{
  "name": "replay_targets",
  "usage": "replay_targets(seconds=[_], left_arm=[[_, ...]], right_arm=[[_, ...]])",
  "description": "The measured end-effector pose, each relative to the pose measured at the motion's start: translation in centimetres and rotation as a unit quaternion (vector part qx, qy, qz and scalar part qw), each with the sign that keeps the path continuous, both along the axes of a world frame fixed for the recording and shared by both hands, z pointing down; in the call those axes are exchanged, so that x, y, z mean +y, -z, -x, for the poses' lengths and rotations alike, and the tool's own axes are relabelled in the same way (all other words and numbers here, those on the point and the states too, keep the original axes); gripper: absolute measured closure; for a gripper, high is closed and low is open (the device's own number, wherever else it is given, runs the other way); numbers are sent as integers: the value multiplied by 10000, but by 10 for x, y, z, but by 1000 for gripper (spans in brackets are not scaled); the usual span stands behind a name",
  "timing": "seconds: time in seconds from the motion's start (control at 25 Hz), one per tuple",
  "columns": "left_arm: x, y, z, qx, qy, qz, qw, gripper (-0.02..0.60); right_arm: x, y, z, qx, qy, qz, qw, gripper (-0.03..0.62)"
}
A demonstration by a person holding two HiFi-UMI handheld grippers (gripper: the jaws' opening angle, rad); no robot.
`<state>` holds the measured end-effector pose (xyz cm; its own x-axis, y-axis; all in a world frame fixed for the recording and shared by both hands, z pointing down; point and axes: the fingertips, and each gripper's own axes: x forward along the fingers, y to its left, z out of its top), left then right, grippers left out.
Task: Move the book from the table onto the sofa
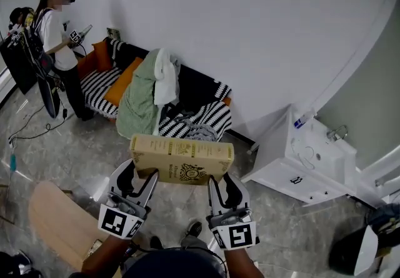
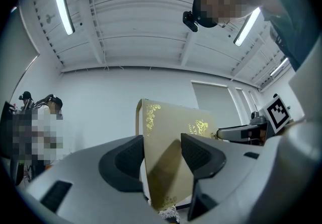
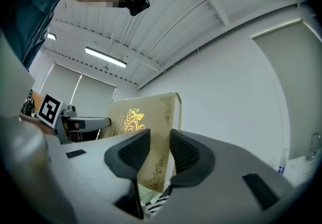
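Holding a tan, gold-ornamented hardcover book (image 1: pixel 181 159) aloft before me.
My left tool (image 1: pixel 139 172) and right tool (image 1: pixel 224 178) point forward side by side, each pinching its near edge.

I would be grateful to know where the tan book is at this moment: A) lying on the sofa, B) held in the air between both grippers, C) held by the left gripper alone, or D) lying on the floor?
B: in the head view the tan book is clear of every surface, with the left gripper clamped on its left end and the right gripper on its right end.
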<state>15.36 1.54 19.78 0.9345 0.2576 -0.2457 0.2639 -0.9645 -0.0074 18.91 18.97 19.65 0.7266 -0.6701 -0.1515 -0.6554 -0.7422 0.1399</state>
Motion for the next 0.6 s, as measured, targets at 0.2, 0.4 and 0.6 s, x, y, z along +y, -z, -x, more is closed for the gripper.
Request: replay_targets(seconds=[0.2, 0.4, 0.6], left_arm=[[22, -4, -44, -64, 140, -48, 9999, 365], [55, -12, -95, -175, 333, -52, 9993, 364], [110, 3, -175, -330, 557, -148, 9978, 365]], right_arm=[[22, -7, -48, -74, 150, -78, 9998, 461], [54, -15, -103, -157, 362, -100, 9992, 464], [106, -4, -192, -295, 595, -197, 9976, 464]])
